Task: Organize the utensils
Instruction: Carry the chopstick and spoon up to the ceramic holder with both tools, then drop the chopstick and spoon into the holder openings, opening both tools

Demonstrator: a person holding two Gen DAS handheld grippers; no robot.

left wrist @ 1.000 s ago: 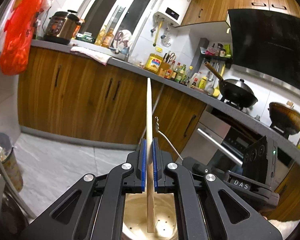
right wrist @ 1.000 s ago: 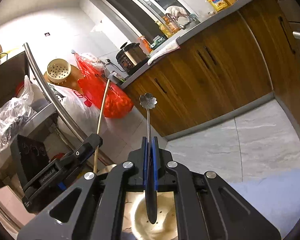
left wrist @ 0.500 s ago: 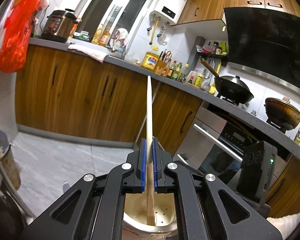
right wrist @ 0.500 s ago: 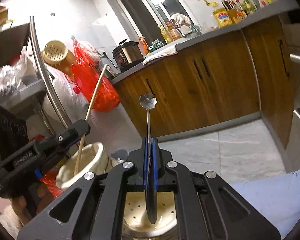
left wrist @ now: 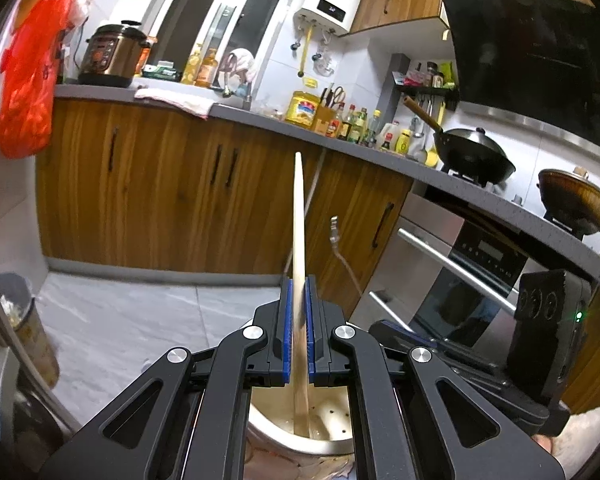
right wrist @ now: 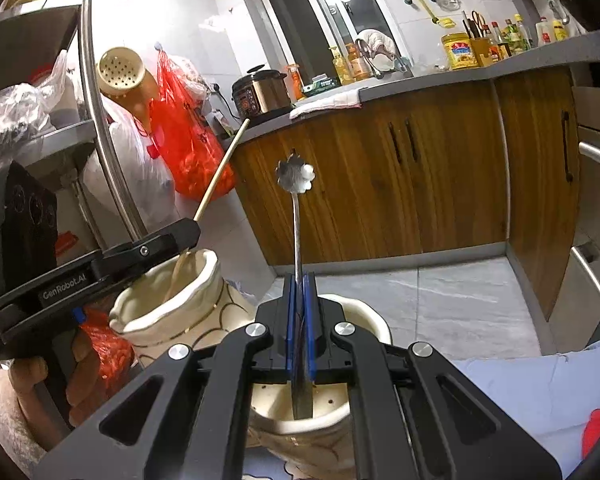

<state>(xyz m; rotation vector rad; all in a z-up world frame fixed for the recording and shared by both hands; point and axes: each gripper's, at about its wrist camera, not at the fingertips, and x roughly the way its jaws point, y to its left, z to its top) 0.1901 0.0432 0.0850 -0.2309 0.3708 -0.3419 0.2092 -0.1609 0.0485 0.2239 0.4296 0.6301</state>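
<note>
Your left hand-held gripper is clenched on a wooden chopstick, pads w/ blue faces pinching it mid-shaft; stick stands near upright, lower end inside a cream holder directly under the jaws. Your right hand-held gripper is clamped on a metal spoon, flower-shaped end up, other end down in a second holder. Both tools point forward, level, side by side.

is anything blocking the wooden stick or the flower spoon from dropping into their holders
Nothing visible does. The left claw holds the wooden stick with its lower end already inside its cream holder. The right claw holds the flower spoon, whose lower end hangs in the open mouth of the second holder.
</note>
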